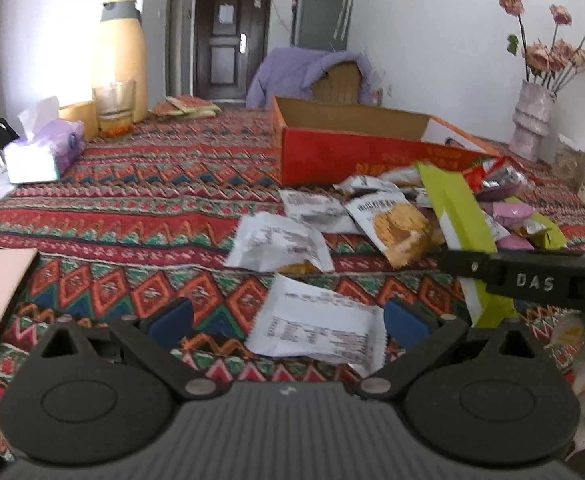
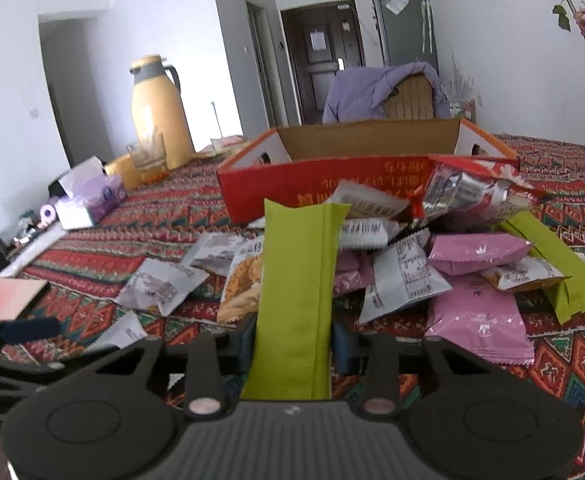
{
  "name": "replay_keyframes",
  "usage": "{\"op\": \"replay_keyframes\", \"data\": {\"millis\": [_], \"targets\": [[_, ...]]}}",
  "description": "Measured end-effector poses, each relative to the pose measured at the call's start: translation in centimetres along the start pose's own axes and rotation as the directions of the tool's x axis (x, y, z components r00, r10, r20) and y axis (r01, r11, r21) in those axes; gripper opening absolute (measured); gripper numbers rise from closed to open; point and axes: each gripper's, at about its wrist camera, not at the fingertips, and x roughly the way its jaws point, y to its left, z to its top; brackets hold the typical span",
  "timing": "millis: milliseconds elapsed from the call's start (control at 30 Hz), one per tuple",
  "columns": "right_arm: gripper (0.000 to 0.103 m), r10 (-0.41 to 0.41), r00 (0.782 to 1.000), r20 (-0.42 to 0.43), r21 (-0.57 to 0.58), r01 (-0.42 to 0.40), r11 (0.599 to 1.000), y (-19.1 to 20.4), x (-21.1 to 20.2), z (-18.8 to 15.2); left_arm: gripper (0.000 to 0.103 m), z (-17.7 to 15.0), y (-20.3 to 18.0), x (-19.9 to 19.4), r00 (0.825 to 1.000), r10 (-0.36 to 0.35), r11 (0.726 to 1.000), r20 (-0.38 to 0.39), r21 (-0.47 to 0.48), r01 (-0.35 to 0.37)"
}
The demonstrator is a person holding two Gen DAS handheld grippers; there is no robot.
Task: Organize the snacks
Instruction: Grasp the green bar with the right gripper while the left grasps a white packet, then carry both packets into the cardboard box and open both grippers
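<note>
Right claw (image 2: 292, 340) clamped on green pack (image 2: 298, 280), pads on both long edges near its lower half. Long axis straight ahead from claw, far end tilted up toward red box (image 2: 324, 184). Box directly beyond pile (image 2: 432, 256), open side up, so probably a forward carry. Left claw (image 1: 288, 316) apart, empty, over white packet (image 1: 320, 328), farther from box.

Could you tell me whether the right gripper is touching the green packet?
Touching: the right wrist view shows the right gripper with both pads pressed against the green packet.
</note>
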Motion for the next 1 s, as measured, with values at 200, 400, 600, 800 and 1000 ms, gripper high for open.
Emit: {"op": "replay_keyframes", "data": {"millis": [200,400,600,800,1000], "targets": [[0.037,0.020,0.999,0.048,-0.015,-0.020,1.000,-0.4,-1.6,-0.3,0.103,0.4,-1.3,1.6,0.998,-0.002,0.999,-0.070,0.035,0.005],[0.037,0.027,0.998,0.056,-0.003,-0.027,1.000,-1.2,-2.0,-0.7,0.103,0.3,-2.3,3.3,0.992,0.046,0.997,-0.118,0.066,-0.038],[0.037,0.027,0.998,0.065,0.002,-0.027,1.000,-1.8,-2.5,-0.8,0.083,0.1,-2.7,3.3,0.992,0.066,0.997,-0.104,0.036,-0.062],[0.037,0.029,0.997,0.067,0.002,-0.029,1.000,-2.0,-2.8,-1.1,0.067,0.0,-3.2,2.5,0.995,0.039,0.999,-0.089,0.038,-0.036],[0.037,0.031,0.996,0.081,-0.002,-0.031,1.000,-2.3,-3.4,-1.0,0.067,0.6,-3.7,0.8,0.999,0.032,0.999,-0.036,0.045,-0.030]]}}
